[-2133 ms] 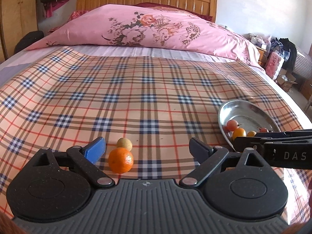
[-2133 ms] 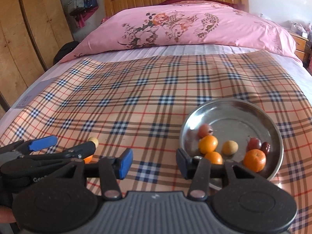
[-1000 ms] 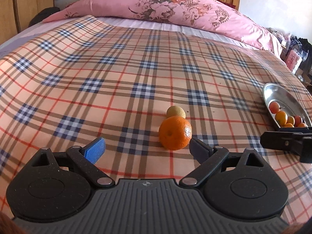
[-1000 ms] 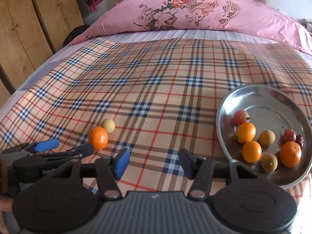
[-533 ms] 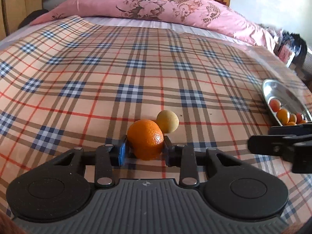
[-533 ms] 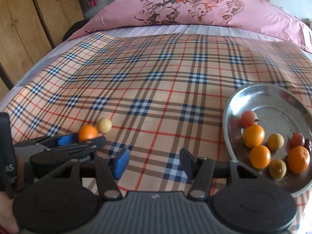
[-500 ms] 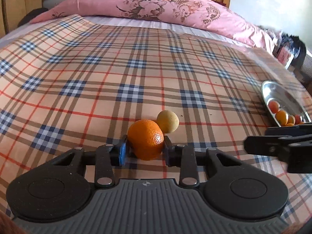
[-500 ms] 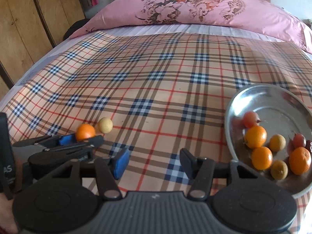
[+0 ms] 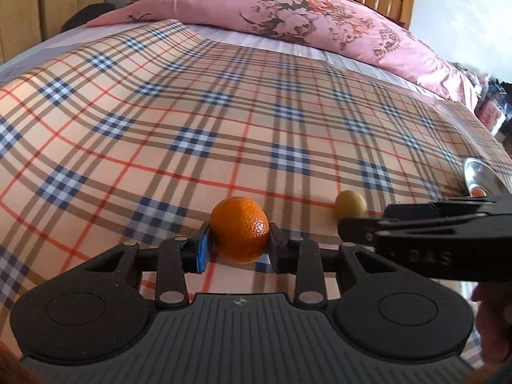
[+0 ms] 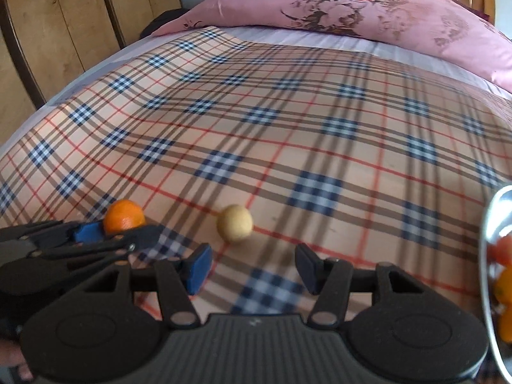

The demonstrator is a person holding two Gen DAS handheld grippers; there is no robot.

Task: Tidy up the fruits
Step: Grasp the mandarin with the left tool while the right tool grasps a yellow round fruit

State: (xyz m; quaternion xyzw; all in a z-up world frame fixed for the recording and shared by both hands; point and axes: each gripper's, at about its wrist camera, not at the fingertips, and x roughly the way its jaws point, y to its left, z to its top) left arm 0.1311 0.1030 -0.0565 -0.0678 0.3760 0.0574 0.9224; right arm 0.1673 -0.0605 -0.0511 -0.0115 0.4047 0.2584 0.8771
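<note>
Fruits are what we are gathering, and in the left wrist view the orange [image 9: 240,228] sits clamped between the two pads of our left hand-held gripper [image 9: 239,244], low at about 6 o'clock of the plaid cloth [image 9: 224,121] on the bed. We grip it across its middle, a hold that should keep a round fruit from rolling out on the way to the dish. A small yellow fruit [image 9: 350,204] lies loose on the cloth at roughly 4 o'clock, just beyond the black fingers of our right hand-held gripper [image 9: 344,224], which reaches in from 3 o'clock. Only a sliver of the metal dish [image 9: 473,174] shows at the right edge.

From the right wrist view, our right hand-held gripper [image 10: 252,267] is released, its jaws apart with nothing between them, and the yellow fruit [image 10: 234,223] rests just ahead of the gap at 6 o'clock; we judge it the next pick. At 9 o'clock the left hand-held gripper [image 10: 123,224] grasps the orange [image 10: 124,216]. The dish rim [image 10: 484,224] at 3 o'clock already holds several orange and red fruits, hence our destination.
</note>
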